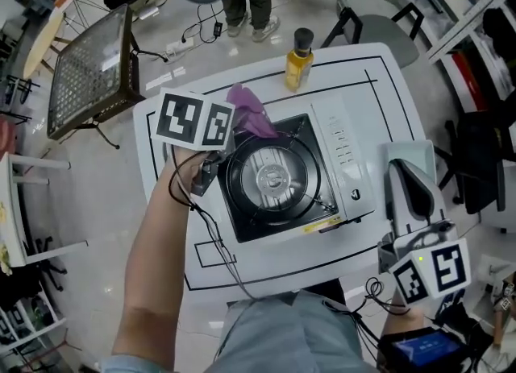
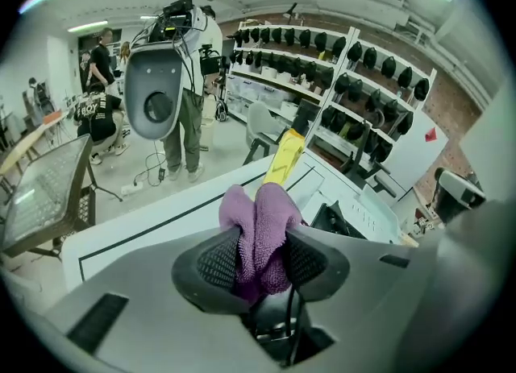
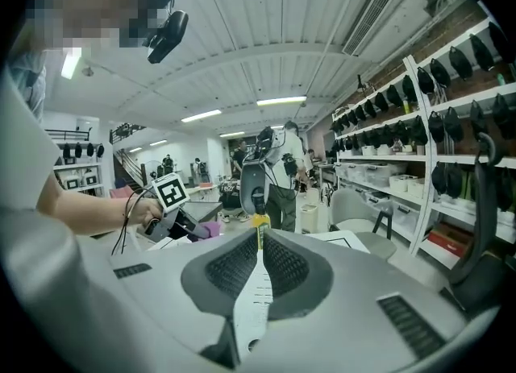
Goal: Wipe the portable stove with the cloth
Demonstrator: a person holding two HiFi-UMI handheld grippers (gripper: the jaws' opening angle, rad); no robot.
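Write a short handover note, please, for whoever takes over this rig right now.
Left tongs: shut on the purple cloth, at the portable stove's far left corner in the head view; whether the cloth touches the surface cannot be told.
Right tongs: shut, empty, over the white table's right edge beside the stove.
Yellow bottle stands behind the stove.
Done: cloth is gripped and at the stove.
To do: wipe the stove; how much is already wiped does not show.

Left gripper [image 2: 256, 254] angled down, fingers [image 2: 216, 263] pinched on cloth [image 2: 260, 214], right gripper [image 3: 259, 252] near level, fingers together, empty.
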